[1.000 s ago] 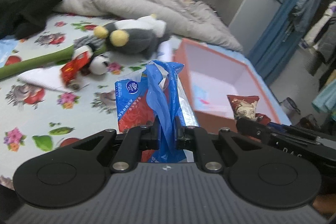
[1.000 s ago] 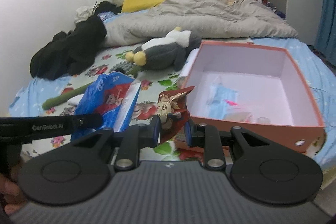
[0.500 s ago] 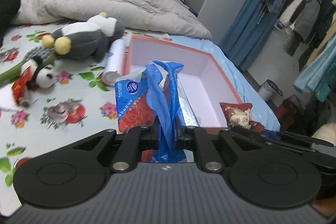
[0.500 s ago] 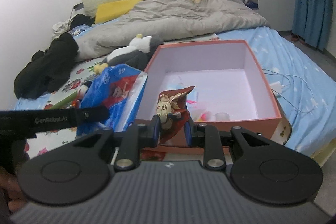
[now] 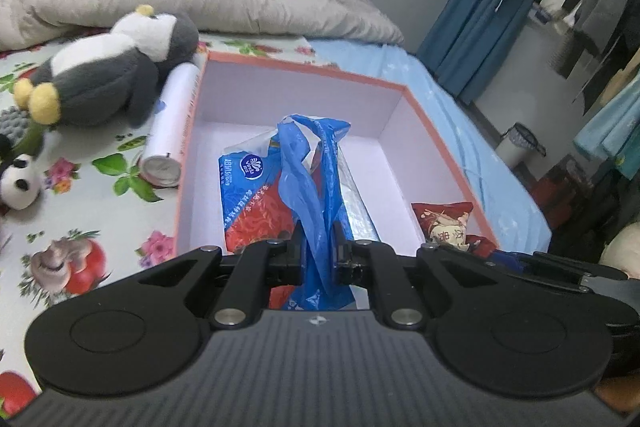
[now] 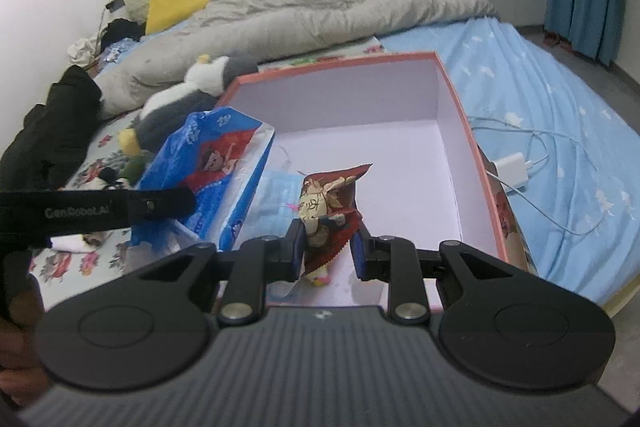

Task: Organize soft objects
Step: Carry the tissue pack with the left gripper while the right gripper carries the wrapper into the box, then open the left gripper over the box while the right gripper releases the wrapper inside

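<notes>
Mid-task, I held tissue pack [image 5: 256, 203] in left gripper [image 5: 318, 259], snack packet [image 6: 324, 211] in right gripper [image 6: 326, 251], both over box [image 5: 304, 71]; penguin [image 5: 108, 75] still outside.

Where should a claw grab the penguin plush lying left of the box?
Grip the penguin plush across its grey belly, coming from above. It lies on its side on the bed; the roll and box crowd its right, and the soft middle should compress between the pads.

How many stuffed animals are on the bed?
2: a grey-and-white penguin lying left of the box, and a little panda at the left edge. Others may be hidden.
</notes>
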Demonstrator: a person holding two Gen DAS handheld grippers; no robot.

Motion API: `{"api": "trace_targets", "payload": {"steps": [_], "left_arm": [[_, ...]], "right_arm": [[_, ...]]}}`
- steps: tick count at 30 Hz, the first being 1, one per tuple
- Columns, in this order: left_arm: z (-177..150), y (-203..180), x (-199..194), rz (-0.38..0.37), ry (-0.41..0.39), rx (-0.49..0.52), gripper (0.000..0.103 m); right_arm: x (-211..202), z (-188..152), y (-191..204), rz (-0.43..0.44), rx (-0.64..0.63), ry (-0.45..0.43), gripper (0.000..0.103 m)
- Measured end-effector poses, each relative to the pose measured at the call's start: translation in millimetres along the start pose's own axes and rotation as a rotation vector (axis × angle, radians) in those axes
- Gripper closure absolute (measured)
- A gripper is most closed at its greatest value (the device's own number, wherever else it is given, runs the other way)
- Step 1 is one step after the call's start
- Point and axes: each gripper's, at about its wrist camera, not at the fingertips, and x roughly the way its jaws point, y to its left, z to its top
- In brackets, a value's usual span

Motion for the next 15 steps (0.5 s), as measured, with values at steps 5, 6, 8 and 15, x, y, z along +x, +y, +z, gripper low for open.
{"api": "trace_targets", "payload": {"steps": [5, 6, 8, 15], "left_arm": [[17, 4, 52, 0.012, 0.065, -0.009, 0.09], [18, 4, 60, 0.014, 0.075, -0.008, 0.09], [25, 7, 77, 0.02, 0.09, -0.008, 0.09], [45, 10, 118, 0.037, 0.121, 0.011, 0.09]], "right_arm": [[41, 6, -18, 0.001, 0.032, 0.067, 0.075], [49, 7, -21, 0.002, 0.036, 0.08, 0.075], [64, 10, -25, -0.001, 0.042, 0.098, 0.075], [96, 17, -37, -0.006, 0.059, 0.133, 0.075]]}}
